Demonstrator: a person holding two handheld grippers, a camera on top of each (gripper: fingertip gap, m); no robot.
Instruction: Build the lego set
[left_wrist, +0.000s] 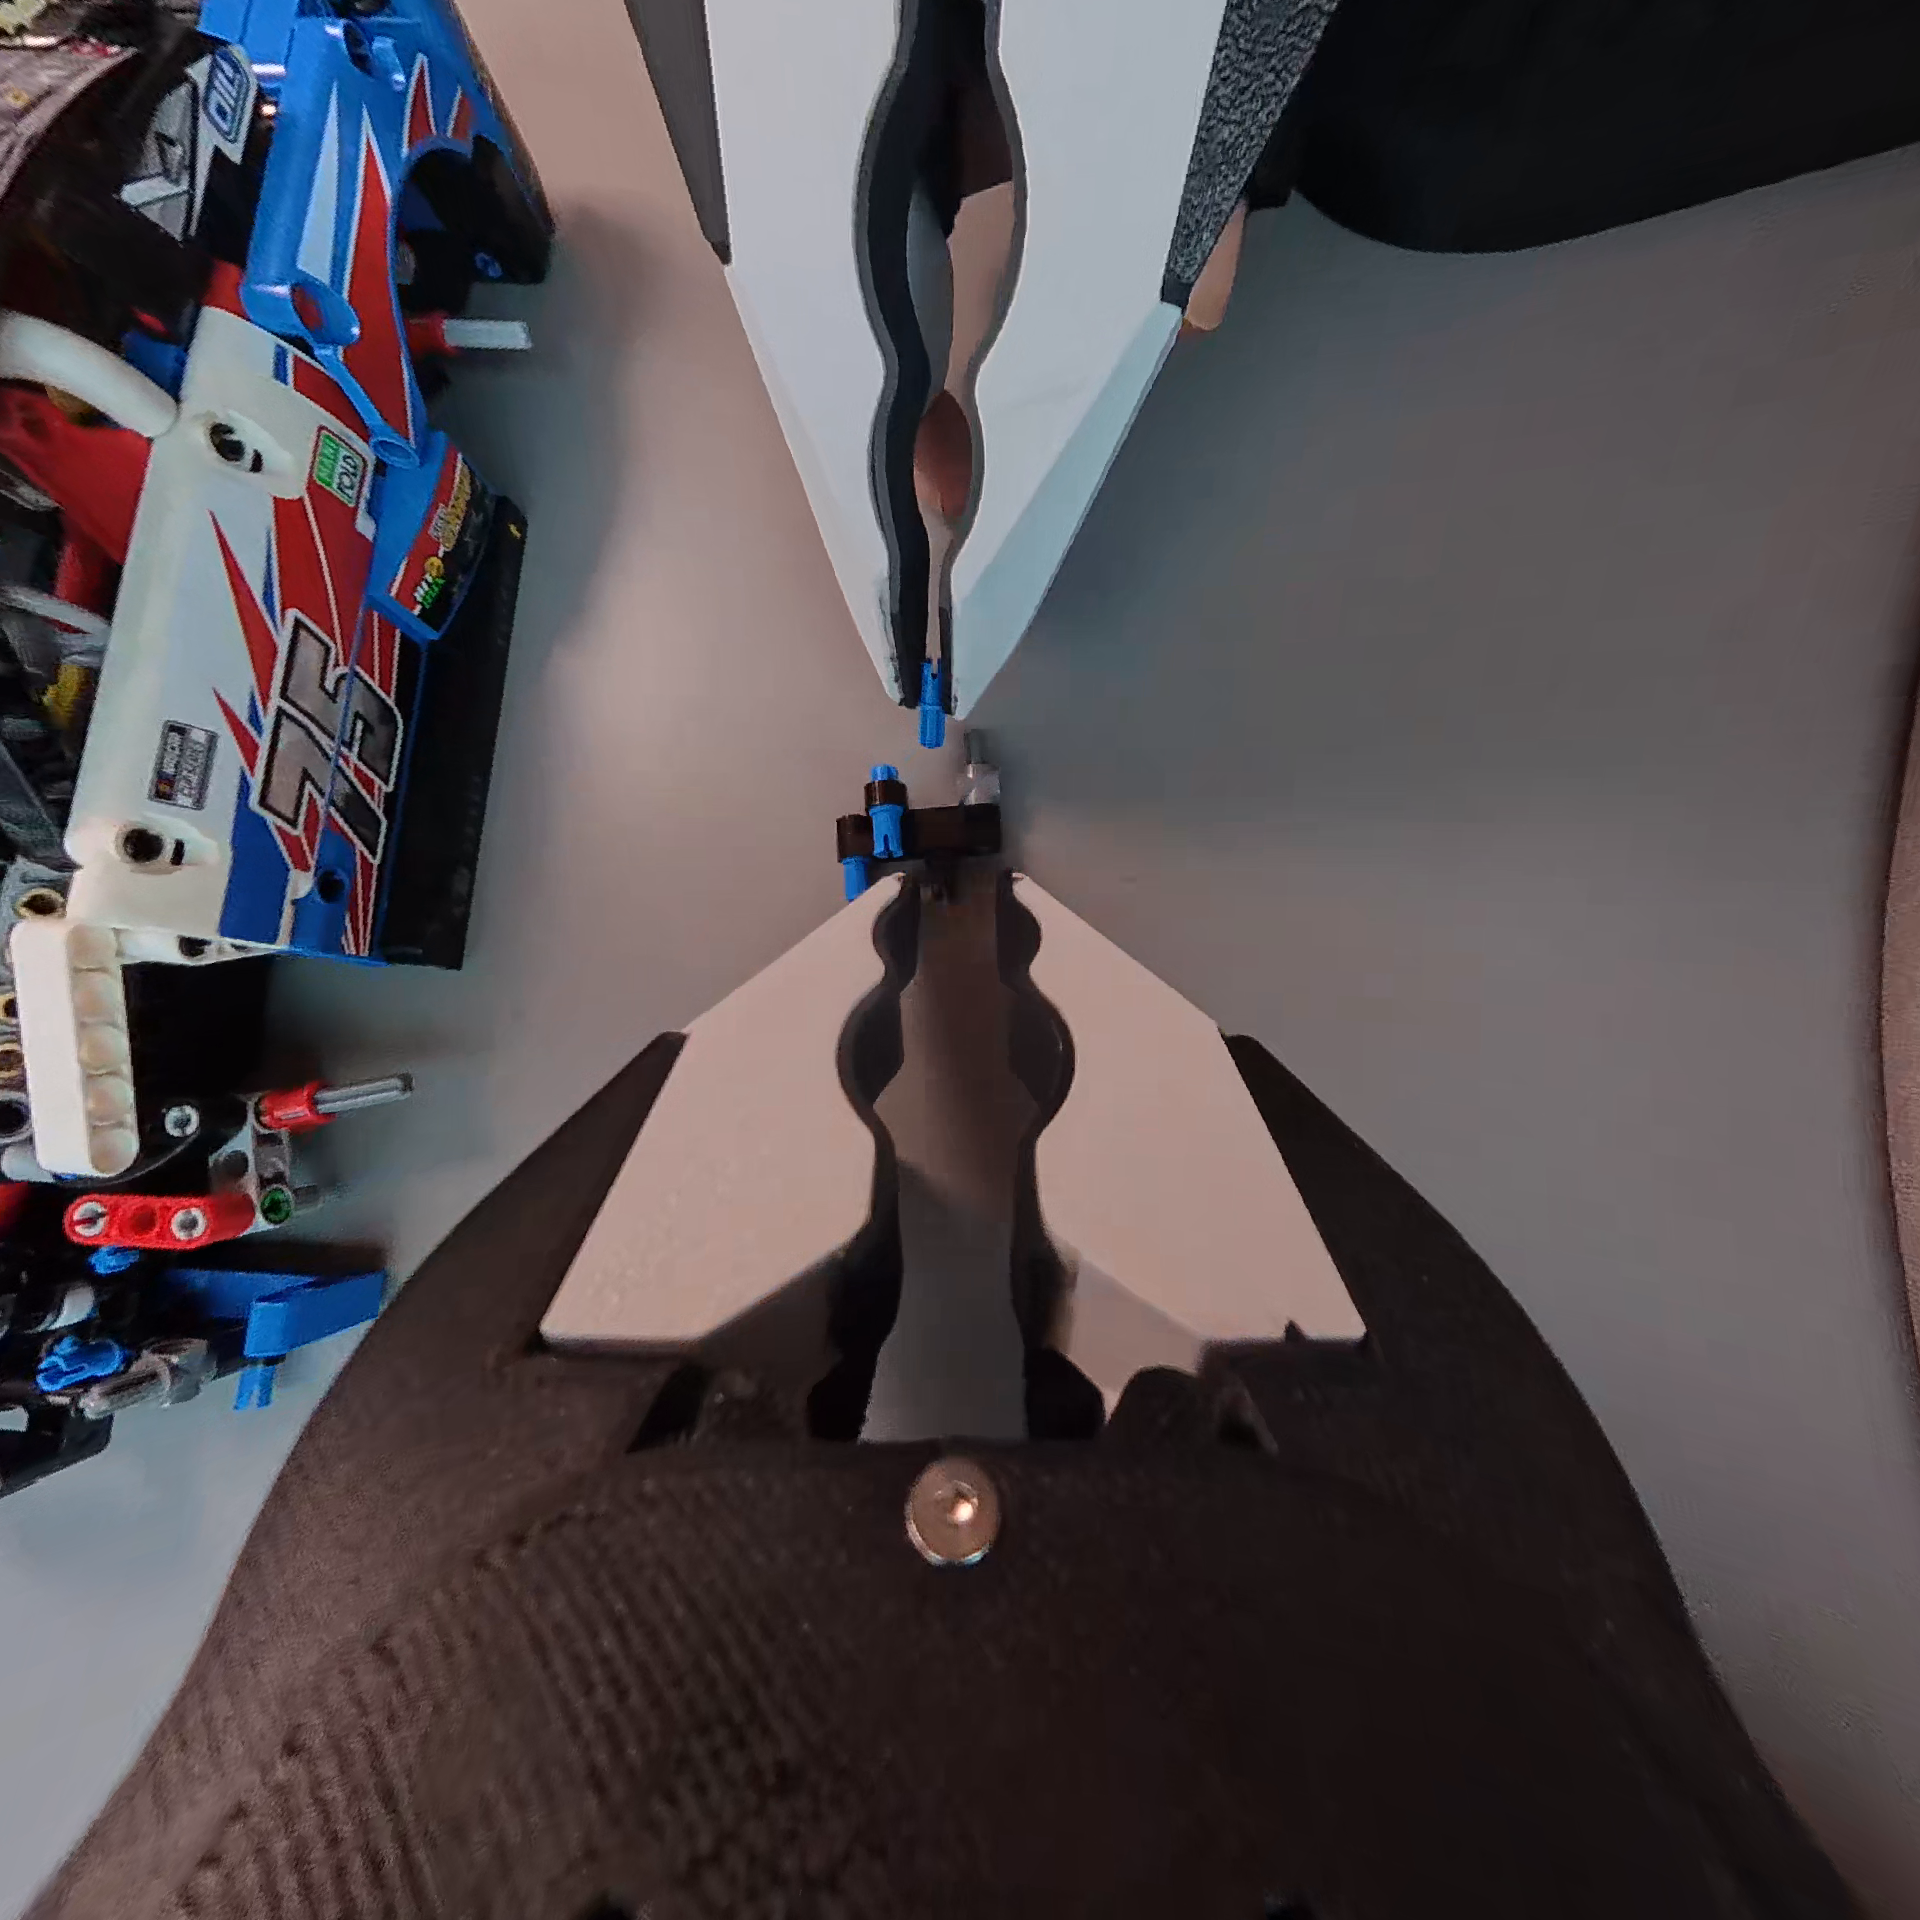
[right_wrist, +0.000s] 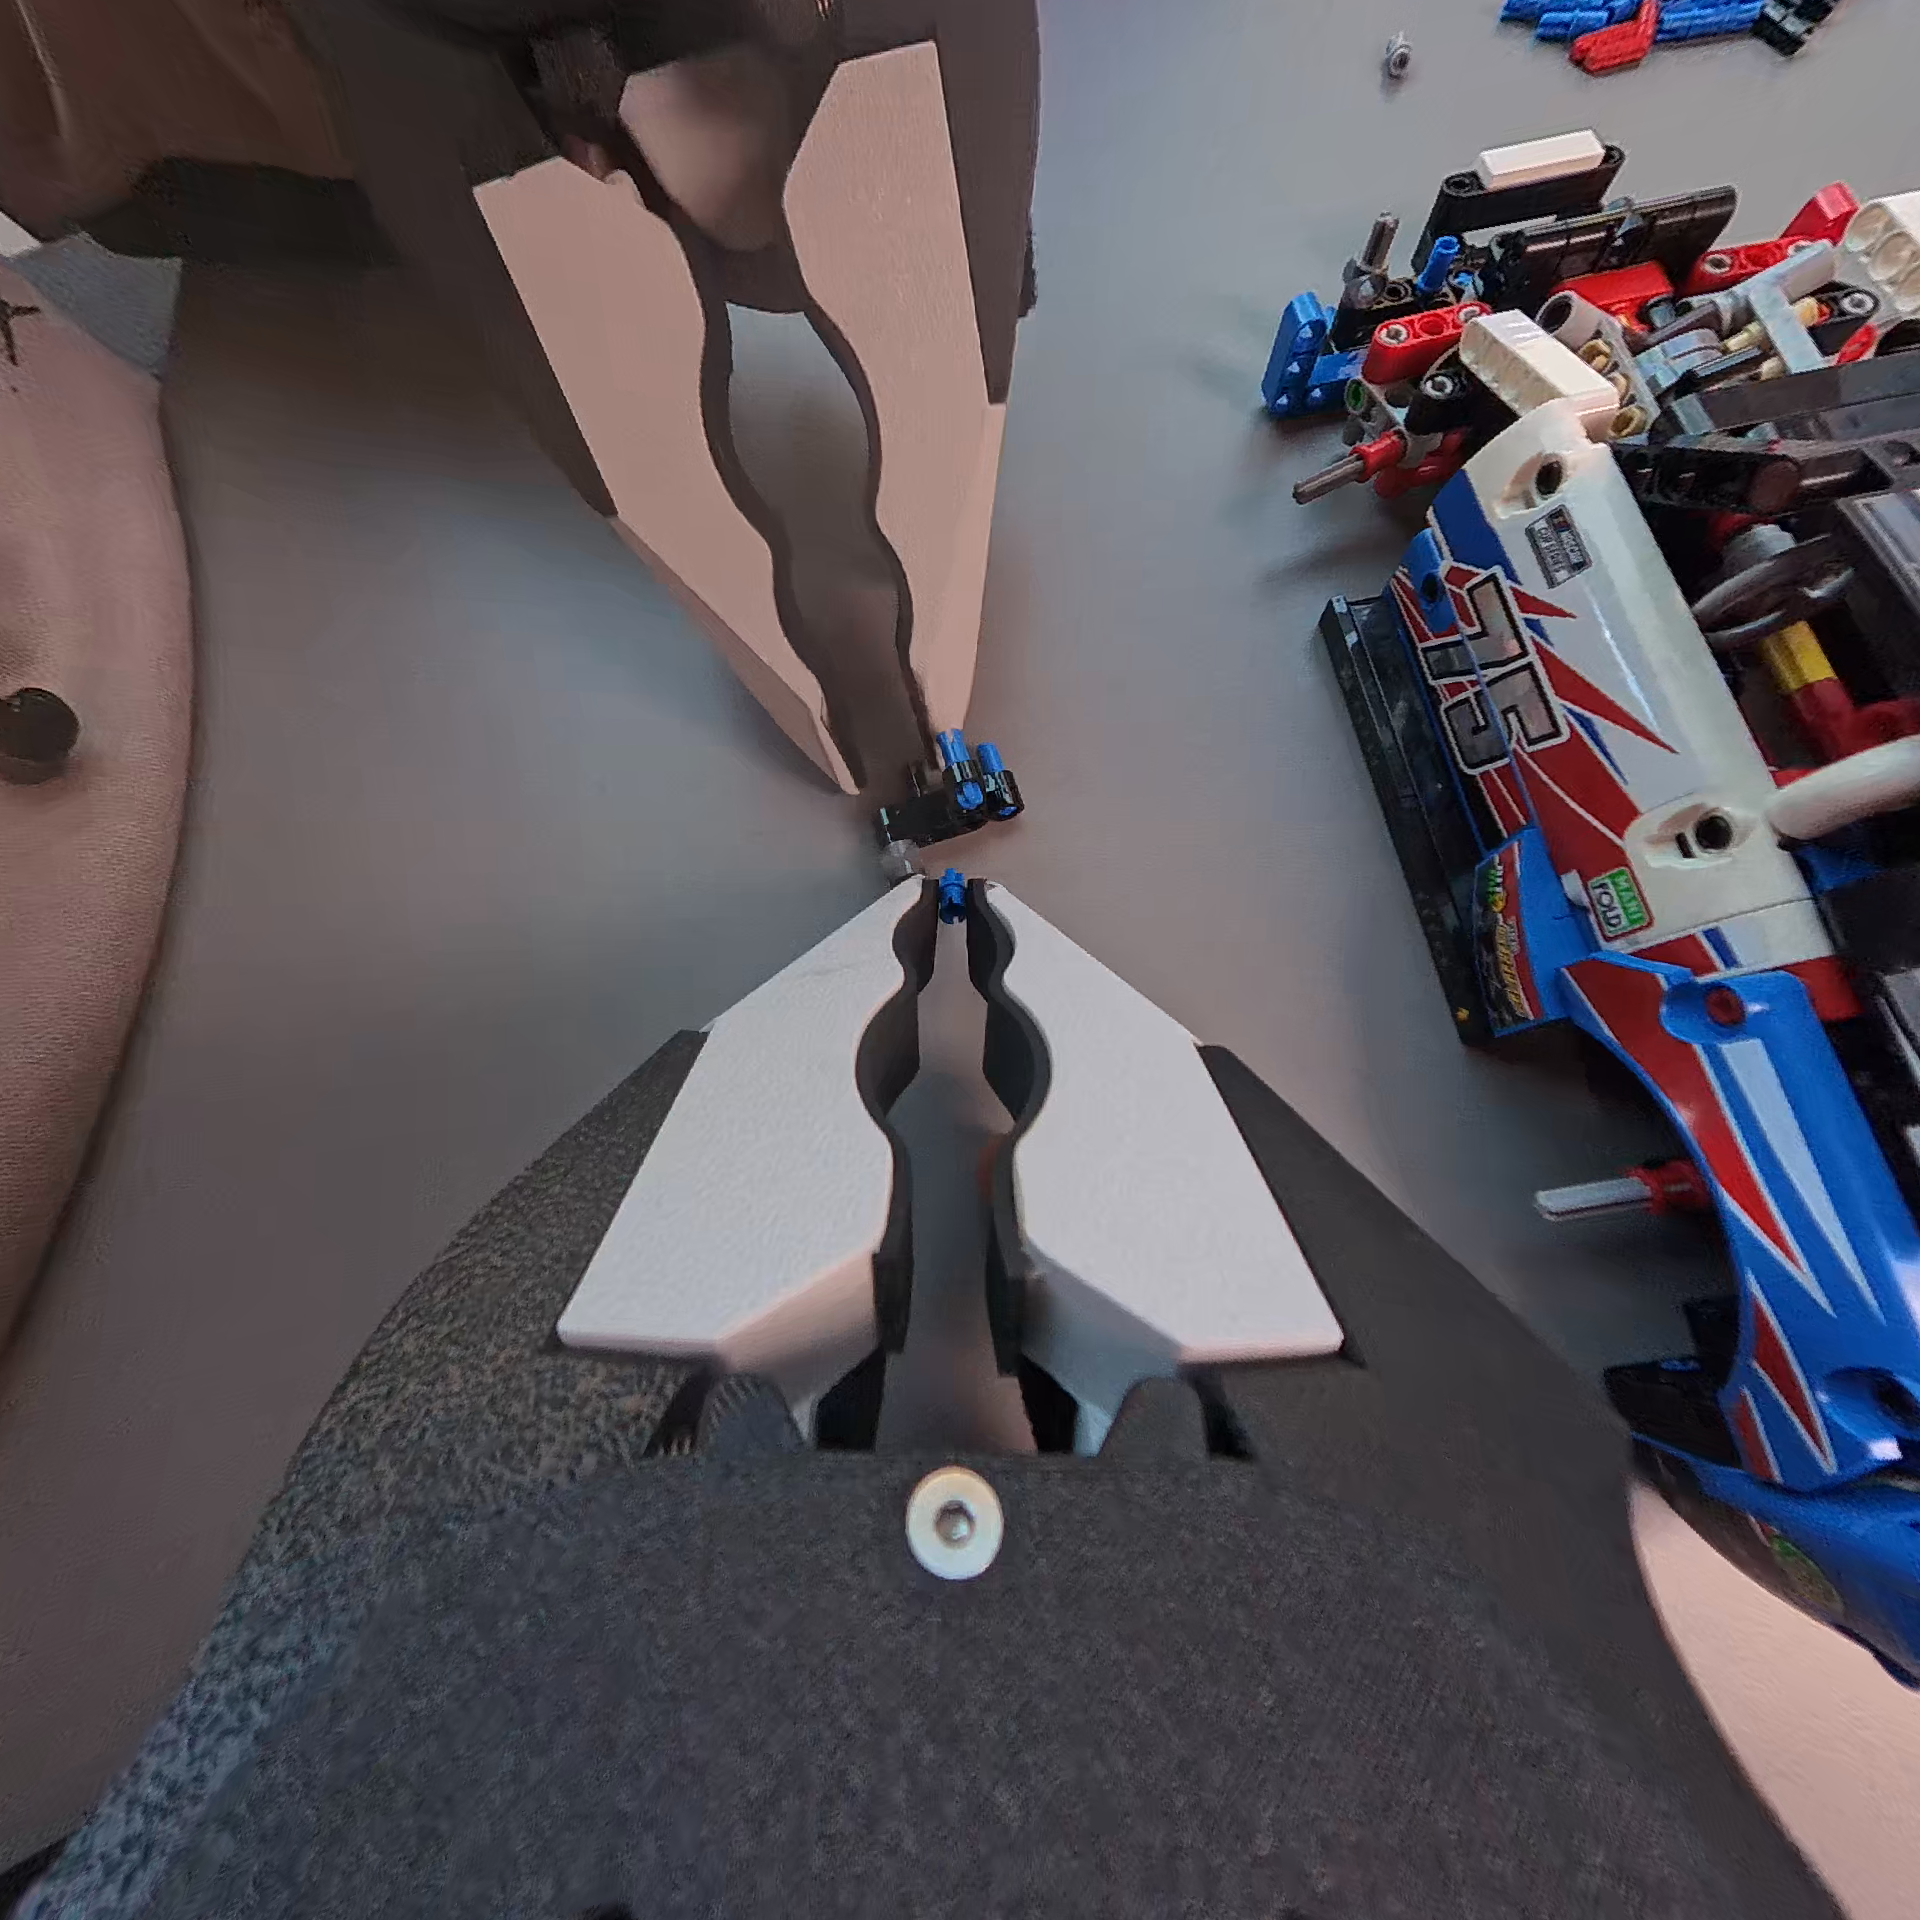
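Centre of the left wrist view: the left gripper (left_wrist: 951, 878) pinches a short black beam (left_wrist: 920, 828) already carrying a blue pin, held steady as a target. Facing it from the top of the frame, the right gripper (left_wrist: 933, 698) pinches a loose blue pin (left_wrist: 931, 710), tip just short of the beam, likely for insertion. The blue, white and red lego car (left_wrist: 281, 582) lies at left on the grey counter (left_wrist: 1455, 727).

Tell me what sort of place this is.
Probably a hobby or data-collection workbench: a plain grey tabletop, a half-built blue, white and red toy racing car, and a loose pile of blue and red bricks.
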